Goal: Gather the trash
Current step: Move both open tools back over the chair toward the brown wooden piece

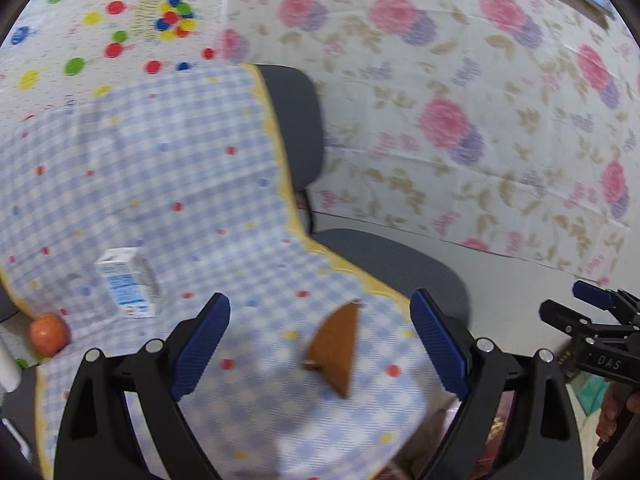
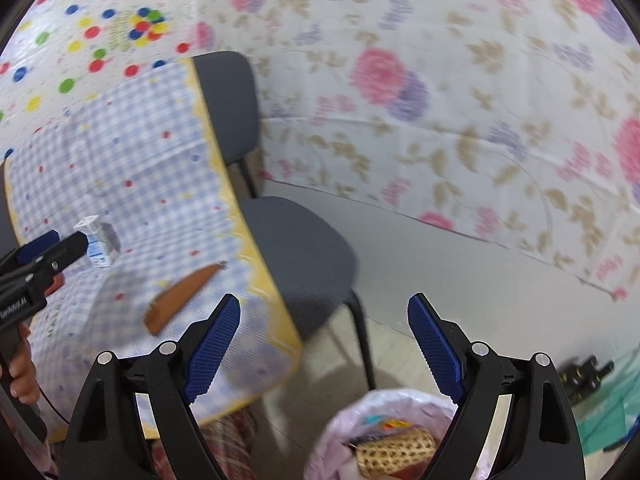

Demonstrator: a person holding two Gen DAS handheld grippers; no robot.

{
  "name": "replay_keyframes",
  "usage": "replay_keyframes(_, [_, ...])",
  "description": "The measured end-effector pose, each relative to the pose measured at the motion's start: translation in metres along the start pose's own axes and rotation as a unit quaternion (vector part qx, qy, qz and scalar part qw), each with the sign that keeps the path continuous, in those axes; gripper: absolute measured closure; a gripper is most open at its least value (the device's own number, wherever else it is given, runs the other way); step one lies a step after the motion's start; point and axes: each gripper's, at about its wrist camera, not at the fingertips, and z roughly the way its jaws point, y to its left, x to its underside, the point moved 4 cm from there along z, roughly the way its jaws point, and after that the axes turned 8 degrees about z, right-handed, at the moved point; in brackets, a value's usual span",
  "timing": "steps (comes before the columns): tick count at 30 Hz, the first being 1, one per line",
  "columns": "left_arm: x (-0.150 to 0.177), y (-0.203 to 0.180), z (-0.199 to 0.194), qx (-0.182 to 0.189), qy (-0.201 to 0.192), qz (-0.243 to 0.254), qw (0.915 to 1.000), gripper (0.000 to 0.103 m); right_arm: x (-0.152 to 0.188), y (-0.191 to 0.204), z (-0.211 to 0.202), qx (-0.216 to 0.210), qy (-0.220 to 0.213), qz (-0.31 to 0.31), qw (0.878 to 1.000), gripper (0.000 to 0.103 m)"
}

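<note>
Brown wrapper [image 1: 334, 346] lies on desk [image 1: 160, 184] at 12 o'clock | left claw [image 1: 320, 344] released, empty | right claw [image 2: 324, 344] released above bin [image 2: 384, 432]

Both wrist cameras are looking forward and downward along their own fingers, from close above the table's near edge.

Your left view is sitting over the checked tablecloth [image 1: 160, 184], facing the grey chair [image 1: 296, 120] and floral wall sheet [image 1: 460, 120]; your right view is hanging off the table's corner, above the lined bin [image 2: 384, 432]. Both are sharing the brown wedge [image 1: 336, 352], small carton [image 1: 128, 284], chair and wall, and each is catching the other gripper at its edge.
</note>
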Motion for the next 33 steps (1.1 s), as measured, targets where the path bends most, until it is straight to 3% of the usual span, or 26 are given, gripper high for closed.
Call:
replay_keyframes(2, [0.001, 0.025, -0.001, -0.036, 0.008, -0.01, 0.9993, 0.014, -0.004, 0.017, 0.009, -0.012, 0.002, -0.01, 1.0, 0.018])
replay_keyframes(12, [0.028, 0.119, -0.003, -0.139, 0.035, -0.05, 0.9885, 0.014, -0.001, 0.097, 0.065, -0.066, 0.049, -0.048, 0.995, 0.018])
replay_keyframes(18, [0.052, 0.161, -0.001, -0.167, 0.058, -0.079, 0.9812, 0.014, 0.019, 0.14, 0.099, -0.082, 0.086, -0.073, 0.99, 0.03])
replay_keyframes(29, [0.083, 0.198, 0.009, -0.167, 0.084, -0.109, 0.9762, 0.014, 0.052, 0.165, 0.144, -0.055, 0.151, -0.079, 0.984, 0.032])
replay_keyframes(31, [0.084, 0.2, 0.011, -0.164, 0.084, -0.112, 0.9764, 0.014, 0.055, 0.165, 0.152, -0.052, 0.165, -0.072, 0.982, 0.04])
replay_keyframes(33, [0.084, 0.202, 0.013, -0.161, 0.084, -0.114, 0.9767, 0.014, 0.054, 0.171, 0.156, -0.042, 0.152, -0.088, 0.984, 0.059])
